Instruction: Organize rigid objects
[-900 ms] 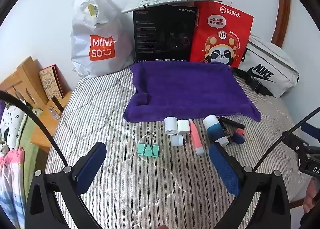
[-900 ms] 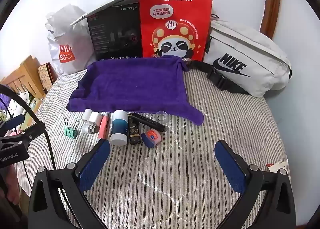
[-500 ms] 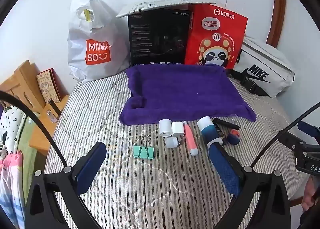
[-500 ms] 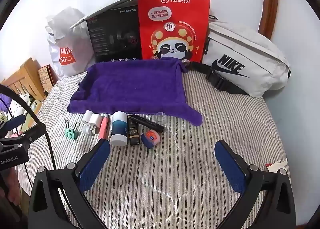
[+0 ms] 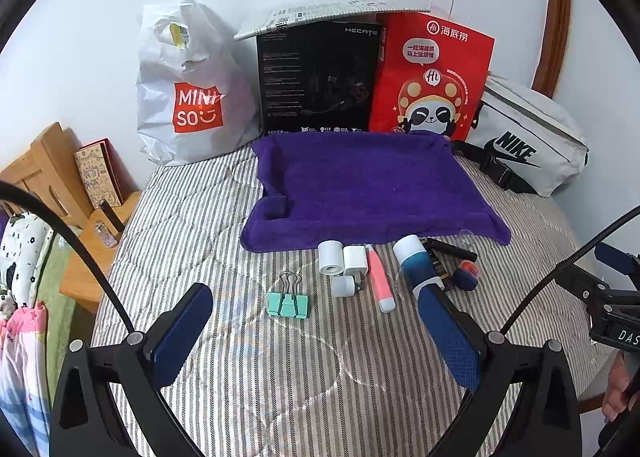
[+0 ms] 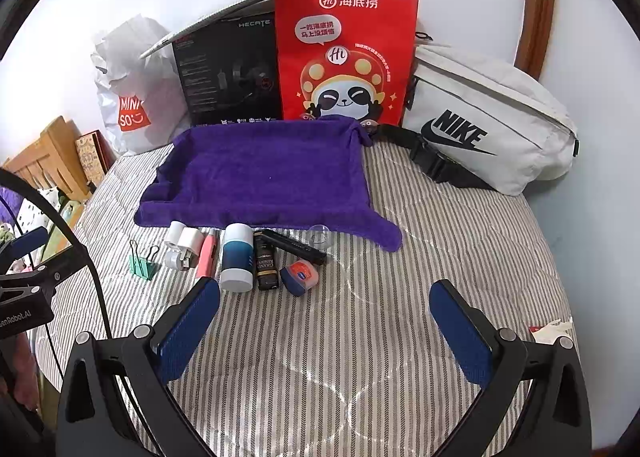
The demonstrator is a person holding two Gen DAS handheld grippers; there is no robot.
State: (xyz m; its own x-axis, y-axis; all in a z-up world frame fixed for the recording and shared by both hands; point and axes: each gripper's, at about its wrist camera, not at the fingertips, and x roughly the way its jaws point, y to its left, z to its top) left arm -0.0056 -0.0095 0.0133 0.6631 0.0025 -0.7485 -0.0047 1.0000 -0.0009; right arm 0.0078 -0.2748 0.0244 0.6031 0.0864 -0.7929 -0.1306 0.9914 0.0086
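Nearer now; mint binder clip [image 5: 288,304], upright handles

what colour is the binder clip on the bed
Mint green binder clip with silver wire handles; clearest in the left wrist view.

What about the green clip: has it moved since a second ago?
No. The green clip lies in the same spot off the purple towel's near left corner as before.
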